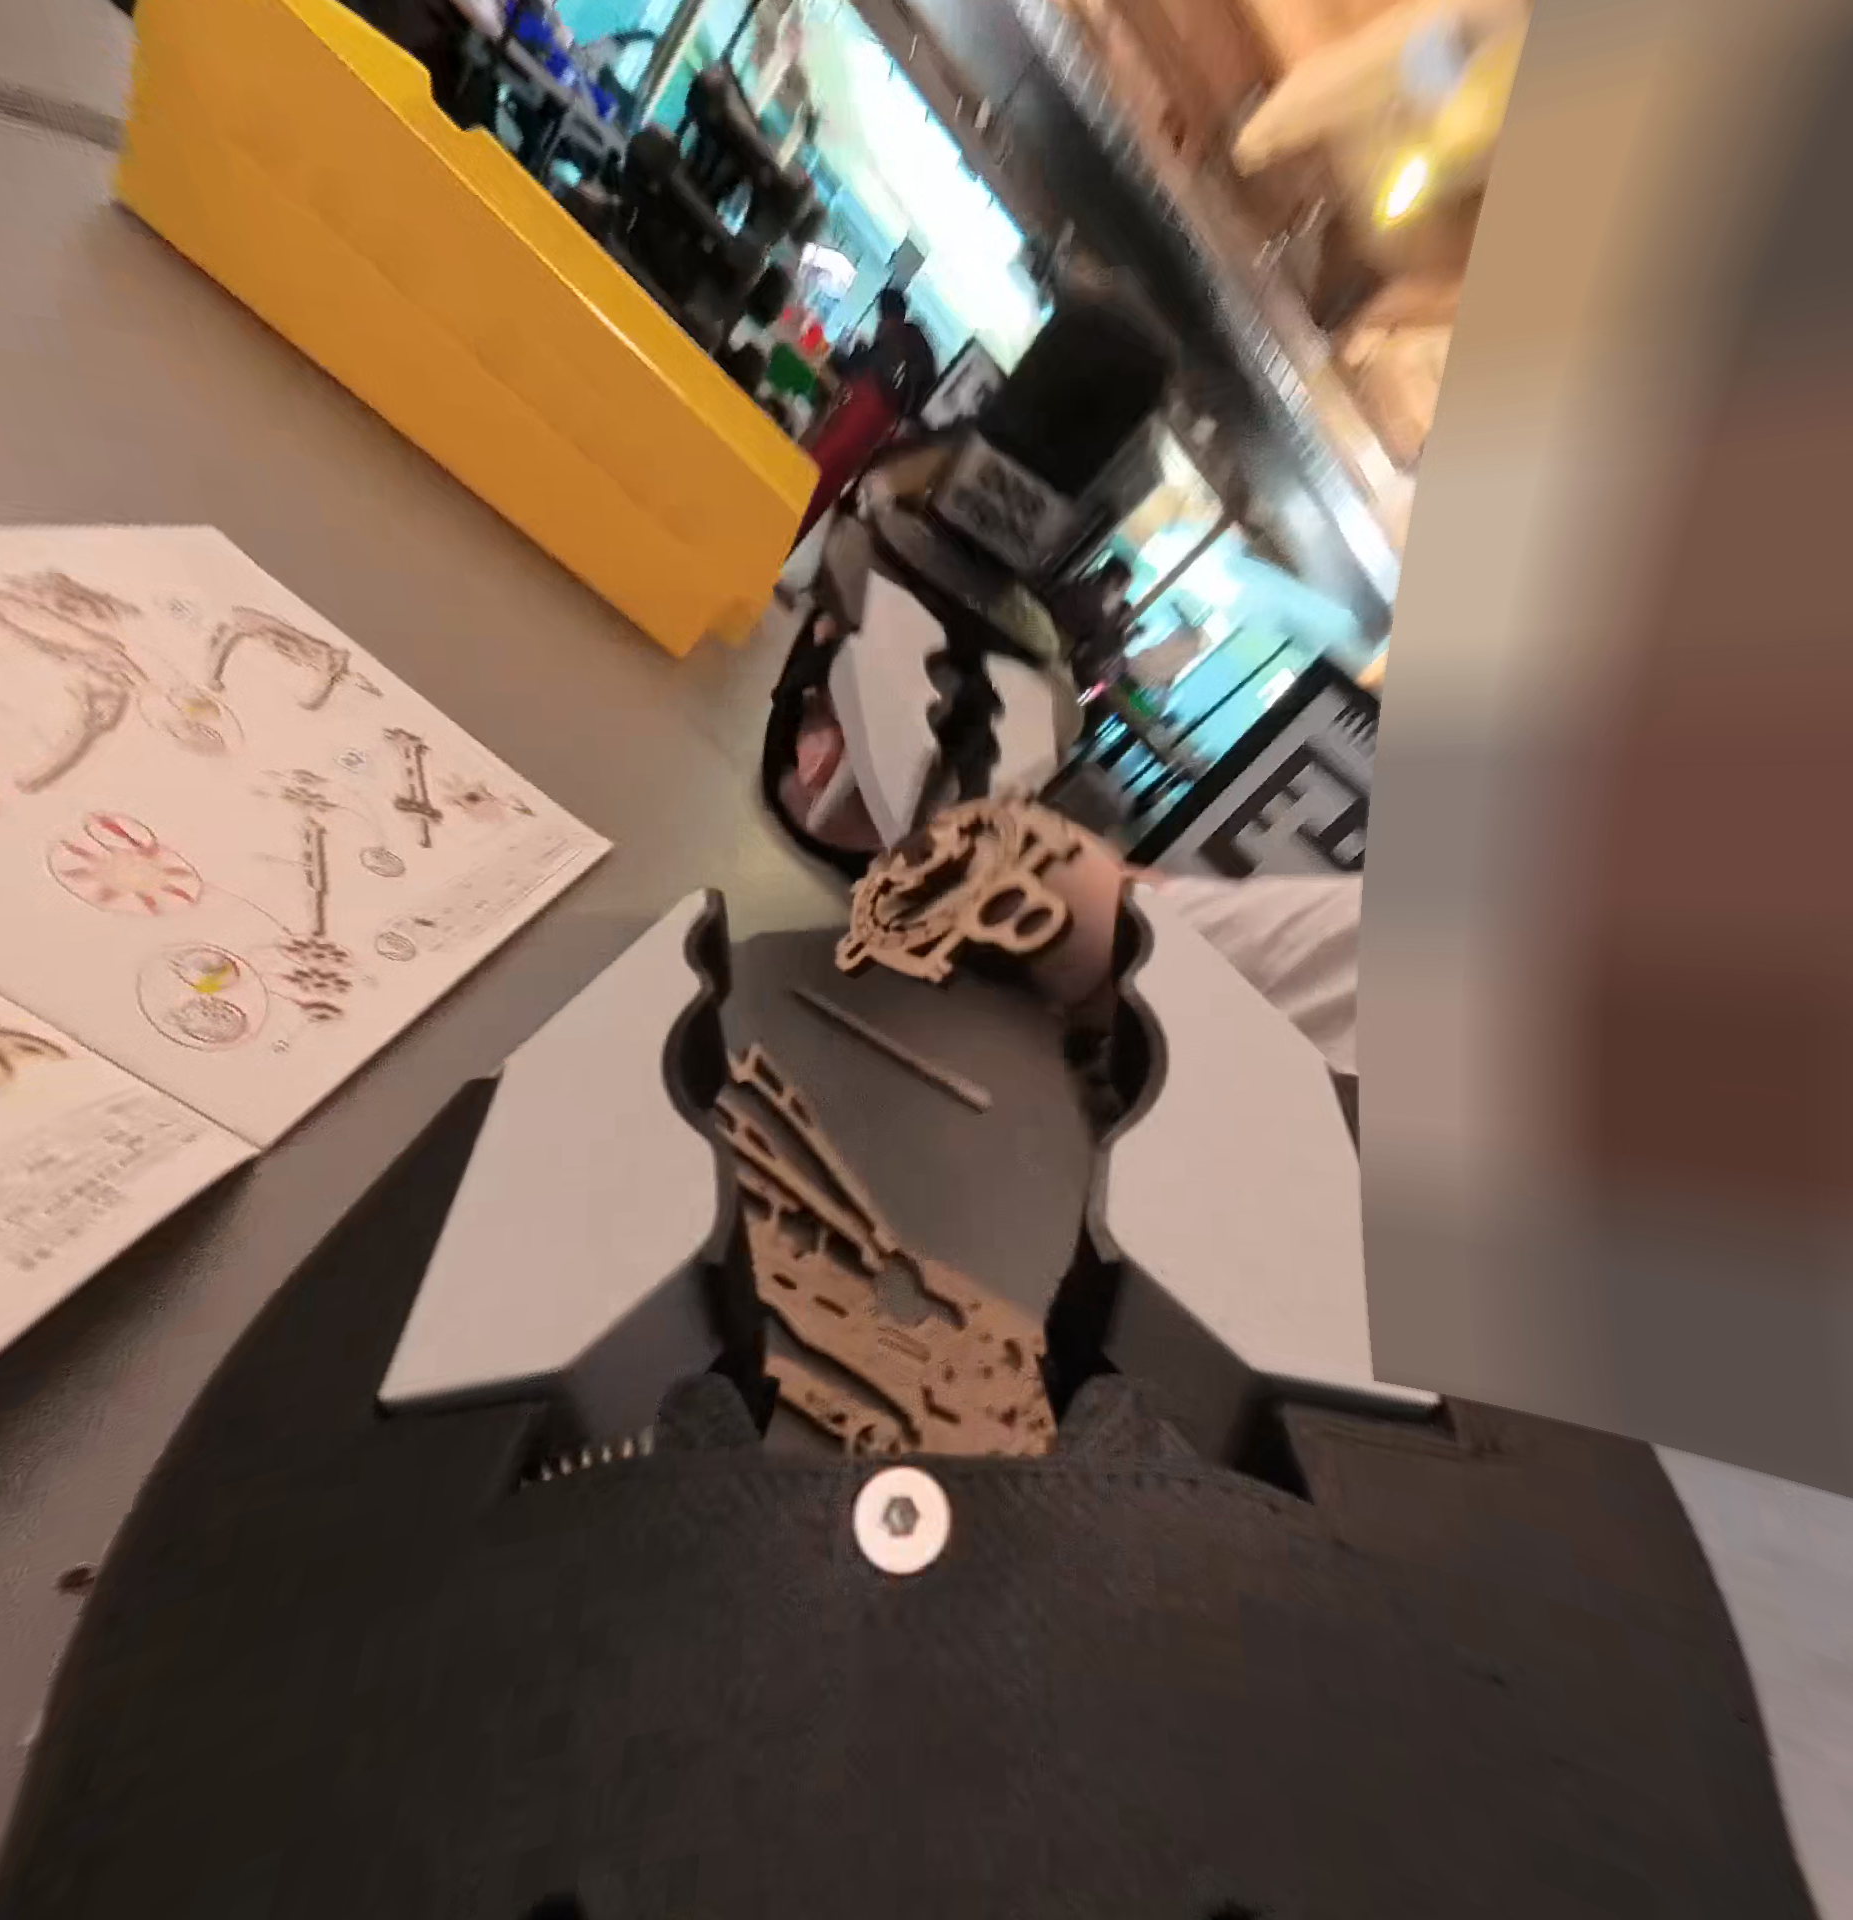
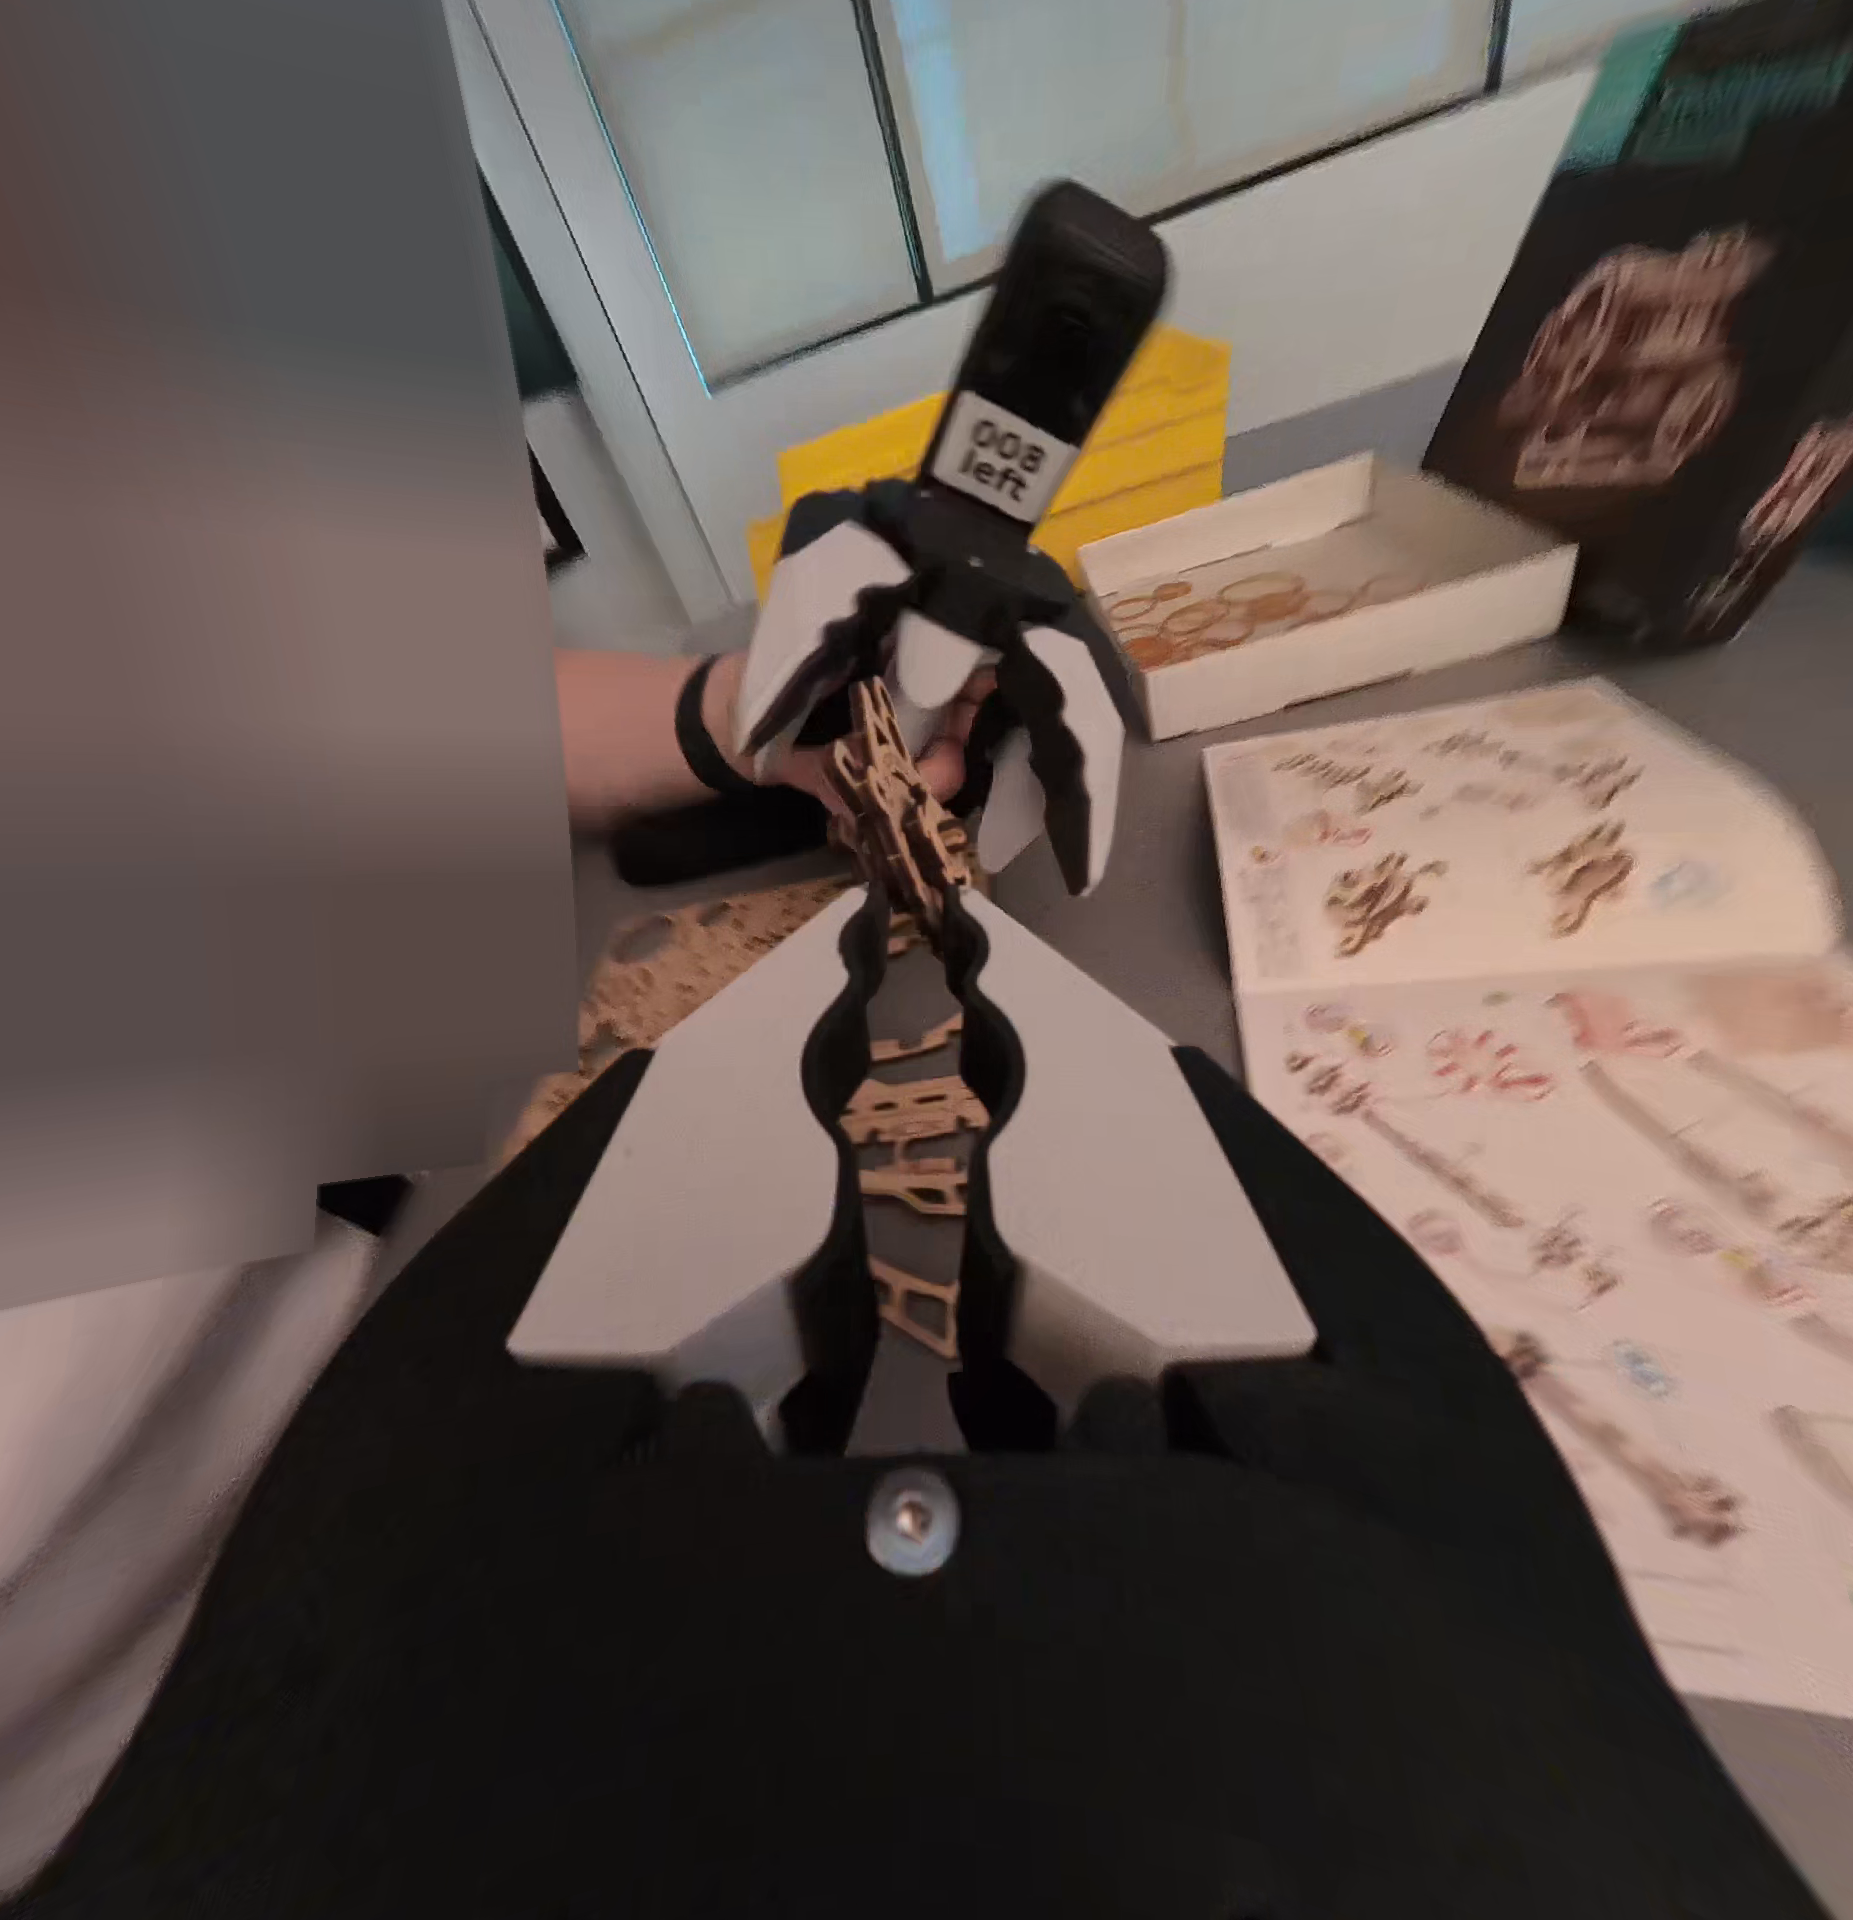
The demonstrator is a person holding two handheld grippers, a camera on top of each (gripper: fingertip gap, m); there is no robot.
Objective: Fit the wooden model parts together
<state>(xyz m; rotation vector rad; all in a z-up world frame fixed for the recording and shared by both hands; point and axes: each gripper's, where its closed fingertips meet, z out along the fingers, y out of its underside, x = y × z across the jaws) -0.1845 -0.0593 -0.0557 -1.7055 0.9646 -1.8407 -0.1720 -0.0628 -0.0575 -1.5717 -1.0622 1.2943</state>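
- Holding the wooden model part (image 2: 906, 821) in the air above the table (image 1: 226, 436), the right gripper (image 2: 911, 914) has its jaws pinching it by the tips.
- The left gripper (image 1: 917, 935) has jaws spread, the part just beyond them.
- Judgement: align the slots squarely, then press gently; the thin fretwork looks liable to snap.

Two hand-held grippers show: the left hand-held gripper (image 2: 906, 748) and the right hand-held gripper (image 2: 909, 920). One yellow bin (image 1: 465, 312), one open white box (image 2: 1337, 634) and one dark carton (image 2: 1691, 343) stand on the bench (image 1: 589, 727). One instruction sheet (image 2: 1524, 1039) lies open, and one fretted wooden piece (image 1: 953, 904) sits between the grippers.
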